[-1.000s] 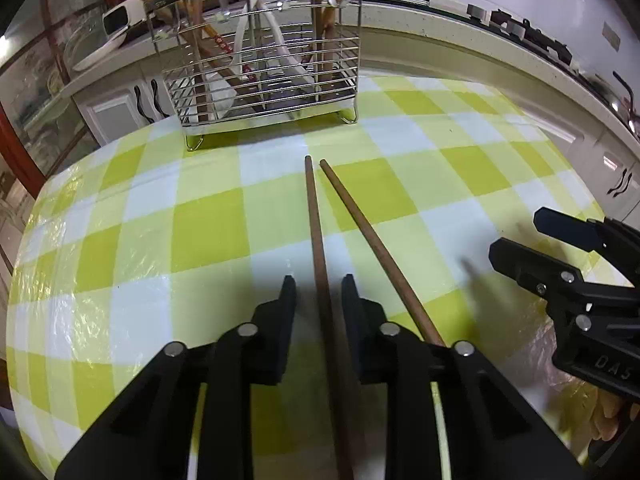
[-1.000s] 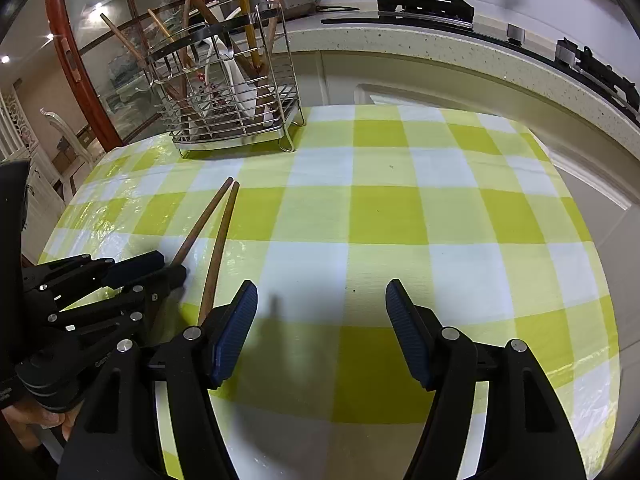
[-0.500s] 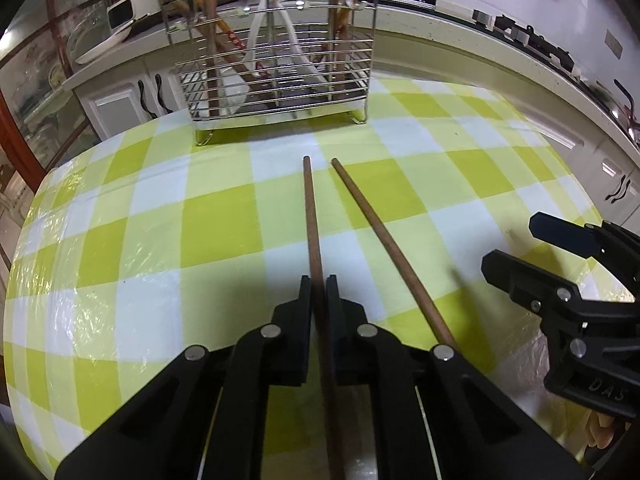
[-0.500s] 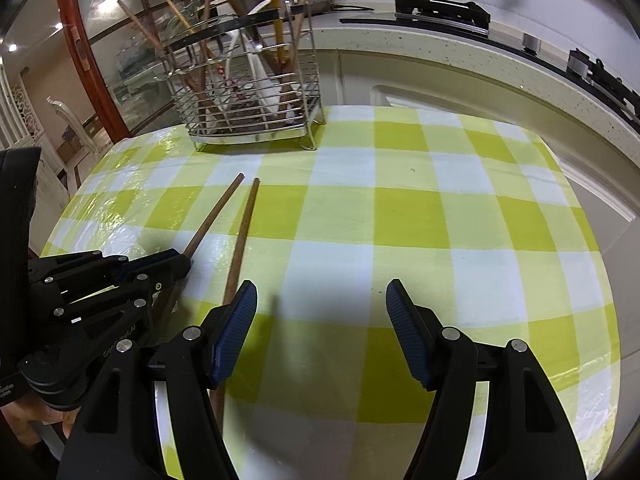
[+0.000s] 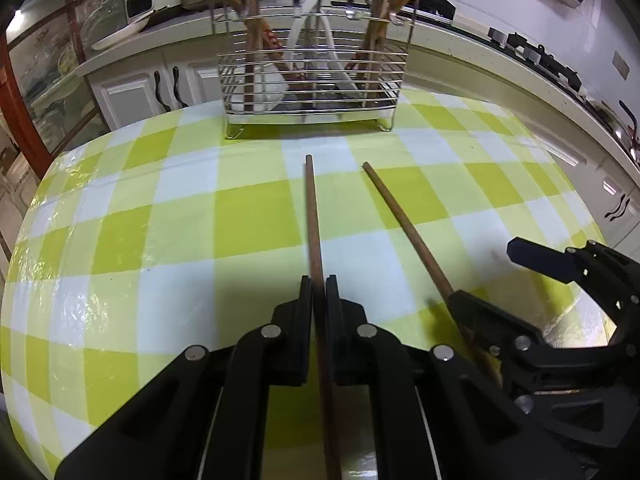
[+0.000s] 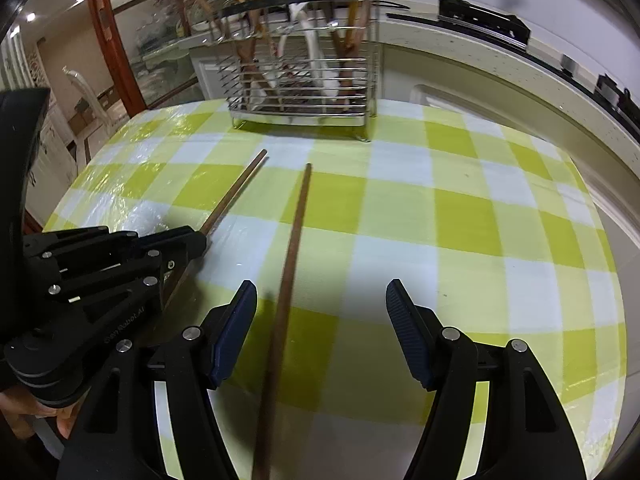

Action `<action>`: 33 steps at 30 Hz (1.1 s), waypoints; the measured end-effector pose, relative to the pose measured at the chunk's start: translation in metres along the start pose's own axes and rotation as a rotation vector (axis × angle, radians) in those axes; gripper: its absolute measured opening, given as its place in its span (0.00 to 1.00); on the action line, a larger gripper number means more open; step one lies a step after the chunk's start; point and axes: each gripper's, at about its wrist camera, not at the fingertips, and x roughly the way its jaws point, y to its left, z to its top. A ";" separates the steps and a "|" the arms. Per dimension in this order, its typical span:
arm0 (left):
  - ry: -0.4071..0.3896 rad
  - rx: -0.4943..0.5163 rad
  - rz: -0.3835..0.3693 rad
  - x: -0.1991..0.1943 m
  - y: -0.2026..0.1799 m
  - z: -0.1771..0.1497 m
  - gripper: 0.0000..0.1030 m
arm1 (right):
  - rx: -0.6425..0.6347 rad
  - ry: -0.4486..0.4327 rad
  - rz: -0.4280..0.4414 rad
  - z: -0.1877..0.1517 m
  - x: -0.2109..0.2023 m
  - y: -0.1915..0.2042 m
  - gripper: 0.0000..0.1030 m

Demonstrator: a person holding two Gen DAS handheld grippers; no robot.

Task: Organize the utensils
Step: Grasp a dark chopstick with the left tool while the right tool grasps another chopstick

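Two brown wooden chopsticks lie on the yellow-and-white checked tablecloth, pointing toward a wire utensil rack [image 5: 312, 76] at the table's far edge. My left gripper [image 5: 319, 280] is shut on the left chopstick [image 5: 313, 216], which runs back between its jaws. The right chopstick [image 5: 404, 228] lies beside it. In the right wrist view the right gripper [image 6: 320, 296] is open, its jaws either side of the right chopstick [image 6: 294, 232]. The left gripper [image 6: 196, 240] there holds the left chopstick [image 6: 236, 190]. The rack [image 6: 304, 76] holds several chopsticks and white spoons.
The checked table [image 5: 256, 216] ends at a white kitchen counter [image 5: 500, 76] curving behind the rack. Cabinets with dark handles [image 5: 168, 92] and a glass-fronted cupboard [image 6: 160, 52] stand at the left. The right gripper [image 5: 516, 284] shows at the right of the left wrist view.
My left gripper has closed on the left chopstick. The right gripper has moved left so that the right chopstick lies between its open jaws. Both views sit closer to the rack.
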 end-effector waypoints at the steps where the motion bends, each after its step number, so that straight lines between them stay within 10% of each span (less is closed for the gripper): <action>1: -0.001 -0.002 -0.001 0.000 0.002 0.000 0.07 | -0.005 0.003 -0.001 0.000 0.002 0.002 0.62; 14: -0.007 -0.026 -0.007 0.000 0.012 -0.003 0.07 | -0.047 0.022 -0.029 0.000 0.016 0.014 0.46; 21: -0.009 -0.035 -0.011 -0.001 0.015 -0.003 0.07 | -0.055 0.003 -0.027 0.000 0.014 0.014 0.11; 33: -0.039 -0.066 -0.030 -0.011 0.023 0.000 0.07 | 0.000 -0.033 -0.007 0.004 0.002 -0.004 0.08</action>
